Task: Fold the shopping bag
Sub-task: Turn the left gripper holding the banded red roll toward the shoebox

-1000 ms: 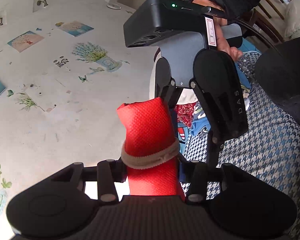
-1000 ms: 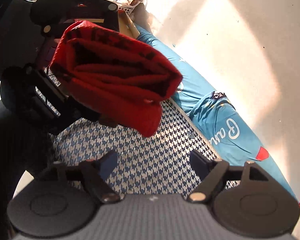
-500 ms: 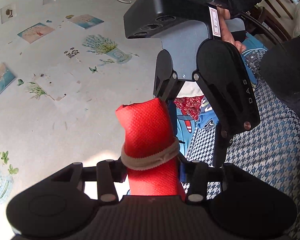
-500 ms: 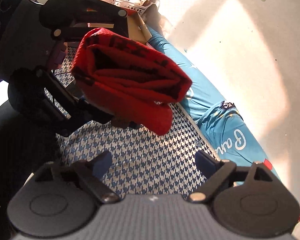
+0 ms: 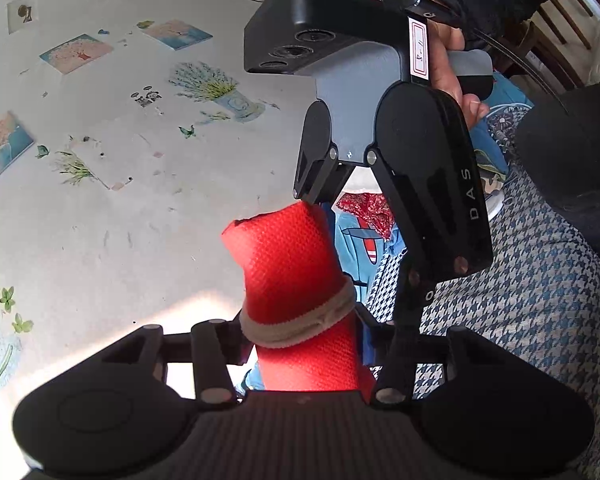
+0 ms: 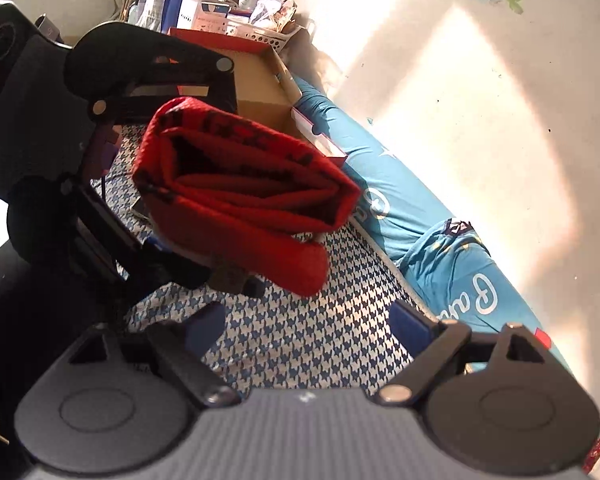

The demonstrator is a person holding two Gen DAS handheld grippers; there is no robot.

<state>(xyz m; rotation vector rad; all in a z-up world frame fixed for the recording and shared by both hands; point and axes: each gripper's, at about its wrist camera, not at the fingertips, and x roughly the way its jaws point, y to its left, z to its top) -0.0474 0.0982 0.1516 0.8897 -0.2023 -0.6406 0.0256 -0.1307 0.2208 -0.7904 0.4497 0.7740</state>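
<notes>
The red shopping bag (image 5: 296, 264) is folded into a thick roll with a beige band (image 5: 300, 322) round its middle. My left gripper (image 5: 304, 344) pinches it just below the band, and its jaws are opening slightly while the pads still touch the fabric. In the right wrist view the bag (image 6: 236, 188) shows its layered end. My right gripper (image 6: 308, 322) faces it from below with blue pads wide apart and nothing between them; its jaws are closing a little. Seen from the left wrist, the right gripper (image 5: 354, 264) straddles the bag's far end, held by a hand (image 5: 448, 60).
A blue-and-white houndstooth cloth (image 6: 300, 340) lies underneath. A teal cloth with white lettering (image 6: 440, 256) runs along a white wall with flower stickers (image 5: 204, 84). A cardboard box (image 6: 260, 88) and a white basket of clutter (image 6: 244, 24) stand behind. The person's dark leg (image 5: 572, 152) is on the right.
Both hands stay almost where they were. The bag remains pinched in the left gripper and sits slightly further right in the right wrist view. The right gripper's fingers stay apart.
</notes>
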